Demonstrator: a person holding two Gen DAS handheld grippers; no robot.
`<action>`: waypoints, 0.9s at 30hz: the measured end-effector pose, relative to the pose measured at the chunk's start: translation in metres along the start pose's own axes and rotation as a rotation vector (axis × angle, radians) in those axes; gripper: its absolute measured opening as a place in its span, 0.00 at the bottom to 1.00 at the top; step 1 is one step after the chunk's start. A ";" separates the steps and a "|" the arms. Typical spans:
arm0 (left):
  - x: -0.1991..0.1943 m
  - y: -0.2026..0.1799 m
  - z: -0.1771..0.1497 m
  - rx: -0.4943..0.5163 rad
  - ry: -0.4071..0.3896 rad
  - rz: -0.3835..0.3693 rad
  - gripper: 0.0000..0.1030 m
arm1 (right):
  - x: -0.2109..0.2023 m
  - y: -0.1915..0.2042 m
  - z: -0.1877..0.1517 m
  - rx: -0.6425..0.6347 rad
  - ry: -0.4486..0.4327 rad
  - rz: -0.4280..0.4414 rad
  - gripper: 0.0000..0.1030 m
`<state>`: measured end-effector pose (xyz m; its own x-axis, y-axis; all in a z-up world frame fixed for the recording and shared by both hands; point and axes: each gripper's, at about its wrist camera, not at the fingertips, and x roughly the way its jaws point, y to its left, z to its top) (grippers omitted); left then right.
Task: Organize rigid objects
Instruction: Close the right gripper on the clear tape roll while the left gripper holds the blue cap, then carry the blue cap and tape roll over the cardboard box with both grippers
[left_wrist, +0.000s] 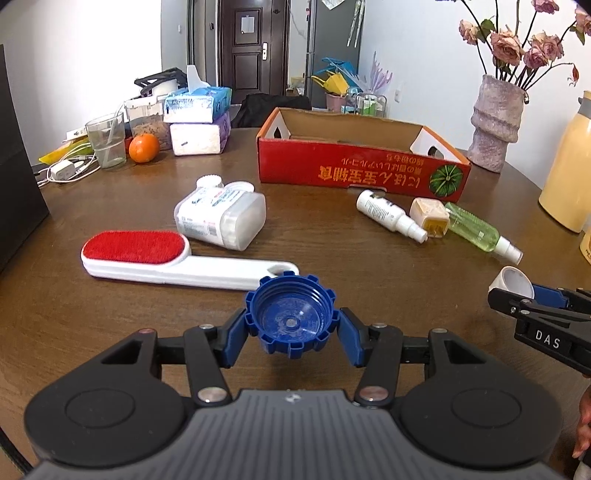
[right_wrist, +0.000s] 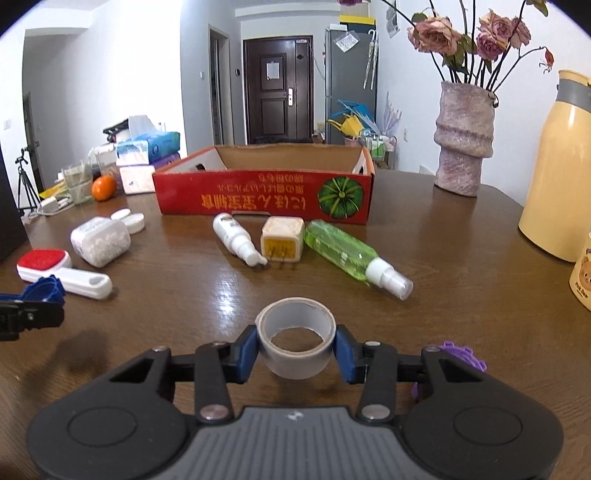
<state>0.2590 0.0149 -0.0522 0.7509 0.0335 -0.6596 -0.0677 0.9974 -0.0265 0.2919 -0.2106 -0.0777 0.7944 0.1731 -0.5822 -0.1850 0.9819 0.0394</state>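
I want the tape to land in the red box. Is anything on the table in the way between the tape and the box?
Yes. The right gripper holds the tape roll, and between it and the red box lie a white spray bottle, a yellowed plug and a green spray bottle. Lifted over them, nothing visible blocks it.

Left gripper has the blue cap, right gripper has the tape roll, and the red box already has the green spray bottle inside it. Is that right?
Not quite. The green spray bottle is not in the red box; the right wrist view shows it lying on the table in front of the box. The rest stands: the left gripper holds the blue cap and the right gripper holds the tape roll.
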 end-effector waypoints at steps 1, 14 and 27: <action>-0.001 0.000 0.002 -0.001 -0.005 -0.002 0.52 | -0.001 0.001 0.002 0.000 -0.006 0.004 0.42; -0.006 -0.013 0.040 -0.001 -0.080 -0.022 0.52 | -0.010 0.015 0.040 -0.014 -0.107 0.029 0.42; 0.011 -0.029 0.087 -0.009 -0.133 -0.043 0.52 | -0.001 0.018 0.085 -0.010 -0.192 0.048 0.42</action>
<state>0.3266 -0.0081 0.0065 0.8336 -0.0009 -0.5523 -0.0387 0.9974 -0.0601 0.3367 -0.1863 -0.0078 0.8801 0.2321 -0.4143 -0.2302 0.9716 0.0552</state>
